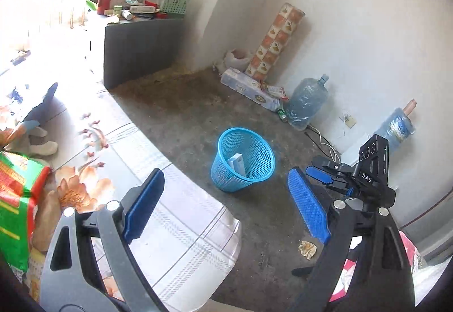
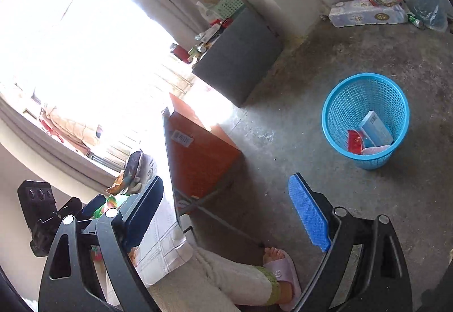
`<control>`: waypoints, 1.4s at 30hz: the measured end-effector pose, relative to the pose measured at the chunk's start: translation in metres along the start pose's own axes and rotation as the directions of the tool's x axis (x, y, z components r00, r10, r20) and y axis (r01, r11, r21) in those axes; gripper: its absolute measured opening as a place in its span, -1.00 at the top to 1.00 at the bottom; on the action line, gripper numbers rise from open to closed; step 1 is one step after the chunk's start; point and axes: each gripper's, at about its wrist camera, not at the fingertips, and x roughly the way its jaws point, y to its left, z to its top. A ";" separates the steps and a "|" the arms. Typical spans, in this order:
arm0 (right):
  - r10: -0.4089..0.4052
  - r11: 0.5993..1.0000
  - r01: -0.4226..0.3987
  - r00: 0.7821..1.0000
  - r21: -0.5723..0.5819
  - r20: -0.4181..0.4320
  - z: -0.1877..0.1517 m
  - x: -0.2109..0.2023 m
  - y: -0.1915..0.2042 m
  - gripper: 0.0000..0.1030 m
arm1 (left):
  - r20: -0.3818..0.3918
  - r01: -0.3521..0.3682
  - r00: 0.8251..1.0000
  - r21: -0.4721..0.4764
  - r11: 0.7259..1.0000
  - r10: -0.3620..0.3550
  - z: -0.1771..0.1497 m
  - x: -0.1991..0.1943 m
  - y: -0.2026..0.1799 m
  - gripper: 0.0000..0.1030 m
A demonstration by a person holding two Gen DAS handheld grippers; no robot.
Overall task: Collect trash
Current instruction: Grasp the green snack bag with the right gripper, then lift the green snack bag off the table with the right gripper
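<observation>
Left wrist view gives me the blue mesh basket (image 1: 243,159) upright on the concrete floor (image 1: 181,113), a pale blue box (image 1: 237,164) leaning inside, and a crumpled wrapper (image 1: 307,249) on the floor near my left gripper's (image 1: 226,207) right finger. From the right wrist I see the box beside a red packet (image 2: 355,141). Both grippers, right one (image 2: 230,213) included, gape wide and empty, the basket well ahead.
</observation>
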 end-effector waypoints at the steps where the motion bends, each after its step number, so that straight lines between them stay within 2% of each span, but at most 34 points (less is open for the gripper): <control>1: 0.028 0.999 -0.028 0.999 -0.017 -0.021 -0.003 0.006 0.014 -0.70 | 0.024 -0.022 0.999 -0.006 1.000 0.022 -0.007 -0.016 0.008 -0.64; 4: 0.123 0.991 -0.128 0.987 -0.048 -0.102 -0.016 0.031 0.056 -0.70 | 0.099 -0.087 0.991 -0.069 0.994 0.094 -0.028 -0.062 0.042 -0.64; 7: 0.216 0.970 -0.234 0.953 -0.063 -0.213 -0.035 0.062 0.100 -0.70 | 0.168 -0.154 0.968 -0.187 0.970 0.186 -0.051 -0.106 0.082 -0.64; 9: 0.276 0.950 -0.306 0.917 -0.064 -0.288 -0.050 0.086 0.132 -0.70 | 0.204 -0.190 0.947 -0.269 0.944 0.249 -0.064 -0.132 0.110 -0.64; 11: 0.333 0.927 -0.372 0.869 -0.041 -0.367 -0.066 0.113 0.163 -0.67 | 0.228 -0.226 0.921 -0.346 0.910 0.316 -0.074 -0.152 0.134 -0.62; 14: 0.388 0.906 -0.422 0.797 0.032 -0.463 -0.085 0.158 0.199 -0.47 | 0.229 -0.293 0.881 -0.420 0.859 0.413 -0.079 -0.168 0.164 -0.48; 17: 0.398 0.907 -0.409 0.753 0.100 -0.524 -0.100 0.197 0.218 -0.34 | 0.186 -0.382 0.842 -0.458 0.803 0.506 -0.077 -0.172 0.193 -0.19; 19: 0.400 0.909 -0.395 0.731 0.135 -0.553 -0.109 0.215 0.227 -0.23 | 0.154 -0.421 0.825 -0.472 0.775 0.543 -0.075 -0.168 0.208 -0.07; 21: 0.402 0.909 -0.388 0.712 0.155 -0.576 -0.117 0.227 0.233 -0.17 | 0.130 -0.436 0.822 -0.484 0.759 0.555 -0.078 -0.165 0.224 0.03; 23: 0.390 0.914 -0.375 0.708 0.155 -0.589 -0.124 0.231 0.236 -0.12 | 0.098 -0.446 0.824 -0.495 0.746 0.558 -0.080 -0.161 0.235 0.21; 26: 0.395 0.911 -0.381 0.696 0.158 -0.600 -0.129 0.233 0.241 0.02 | 0.081 -0.438 0.837 -0.493 0.752 0.540 -0.085 -0.157 0.240 0.28; 29: 0.401 0.908 -0.387 0.699 0.157 -0.593 -0.129 0.231 0.244 0.12 | 0.079 -0.453 0.834 -0.468 0.759 0.546 -0.087 -0.154 0.240 0.30; 36: 0.461 0.885 -0.407 0.688 0.227 -0.561 -0.129 0.238 0.243 0.32 | 0.075 -0.438 0.848 -0.461 0.772 0.525 -0.090 -0.152 0.241 0.31; 38: 0.486 0.873 -0.413 0.682 0.260 -0.547 -0.129 0.248 0.247 0.44 | 0.073 -0.436 0.849 -0.462 0.772 0.523 -0.091 -0.152 0.241 0.31; 40: 0.504 0.863 -0.423 0.678 0.277 -0.535 -0.131 0.250 0.248 0.81 | 0.073 -0.434 0.850 -0.463 0.772 0.522 -0.093 -0.152 0.241 0.31; 42: 0.522 0.852 -0.443 0.670 0.280 -0.528 -0.133 0.250 0.252 0.90 | 0.084 -0.425 0.851 -0.470 0.774 0.518 -0.094 -0.156 0.241 0.31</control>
